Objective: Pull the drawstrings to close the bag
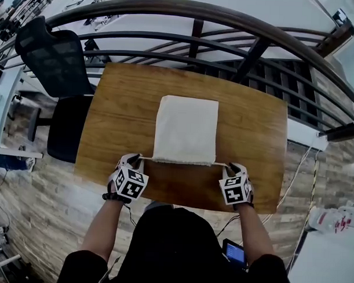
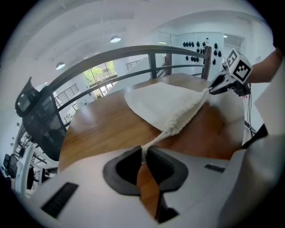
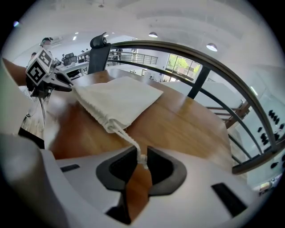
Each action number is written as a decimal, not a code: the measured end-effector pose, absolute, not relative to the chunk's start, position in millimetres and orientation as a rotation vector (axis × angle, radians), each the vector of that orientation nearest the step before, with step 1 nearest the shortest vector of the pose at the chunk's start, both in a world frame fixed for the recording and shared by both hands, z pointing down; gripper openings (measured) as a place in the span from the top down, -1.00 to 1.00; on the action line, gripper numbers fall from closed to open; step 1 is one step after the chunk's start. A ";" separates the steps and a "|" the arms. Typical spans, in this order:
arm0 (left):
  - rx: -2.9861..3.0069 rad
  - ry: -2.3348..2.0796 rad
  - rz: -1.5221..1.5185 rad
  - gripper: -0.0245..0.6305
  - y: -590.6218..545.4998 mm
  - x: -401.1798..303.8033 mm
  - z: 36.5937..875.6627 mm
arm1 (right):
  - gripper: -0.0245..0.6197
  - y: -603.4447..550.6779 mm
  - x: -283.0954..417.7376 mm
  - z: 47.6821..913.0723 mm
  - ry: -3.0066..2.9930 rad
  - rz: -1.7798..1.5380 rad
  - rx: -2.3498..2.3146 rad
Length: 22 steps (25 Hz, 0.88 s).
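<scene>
A cream cloth bag [image 1: 185, 129] lies flat in the middle of the wooden table [image 1: 120, 107], its mouth toward me. A drawstring comes out of each side of that mouth. My left gripper [image 1: 137, 158] is shut on the left drawstring [image 2: 153, 141], just off the bag's near left corner. My right gripper [image 1: 230, 166] is shut on the right drawstring [image 3: 127, 137], off the near right corner. Both cords run taut to the gathered hem [image 2: 185, 116]. In the left gripper view the right gripper [image 2: 213, 89] shows at the far side of the bag.
A curved metal railing [image 1: 227, 21] runs behind the table. A black office chair [image 1: 55, 58] stands at the table's far left. The table's near edge [image 1: 181, 199] is just below my grippers. A phone [image 1: 235, 253] shows at my right hip.
</scene>
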<state>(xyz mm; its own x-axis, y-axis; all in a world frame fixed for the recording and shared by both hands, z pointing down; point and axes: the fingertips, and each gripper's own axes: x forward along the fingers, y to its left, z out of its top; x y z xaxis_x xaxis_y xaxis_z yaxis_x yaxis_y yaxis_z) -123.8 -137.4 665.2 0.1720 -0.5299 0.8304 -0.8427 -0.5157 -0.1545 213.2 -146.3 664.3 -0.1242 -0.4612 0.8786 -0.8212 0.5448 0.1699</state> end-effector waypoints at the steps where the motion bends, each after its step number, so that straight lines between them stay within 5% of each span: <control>1: 2.110 -1.315 1.280 0.79 -136.6 -123.5 663.4 | 0.72 -144.8 216.3 664.6 -1.758 0.448 1.082; 22: 2.115 -1.443 1.335 0.80 -129.8 -147.1 624.9 | 0.72 -130.8 241.1 625.5 -1.746 0.428 1.298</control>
<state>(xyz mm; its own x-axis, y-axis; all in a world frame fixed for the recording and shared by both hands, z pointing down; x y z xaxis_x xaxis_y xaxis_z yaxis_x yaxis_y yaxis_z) -147.1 -129.8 624.9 0.0879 -0.6043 0.7919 -0.8364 -0.4765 -0.2708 241.1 -130.8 625.5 -0.0532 -0.5846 0.8096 -0.8927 0.3911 0.2238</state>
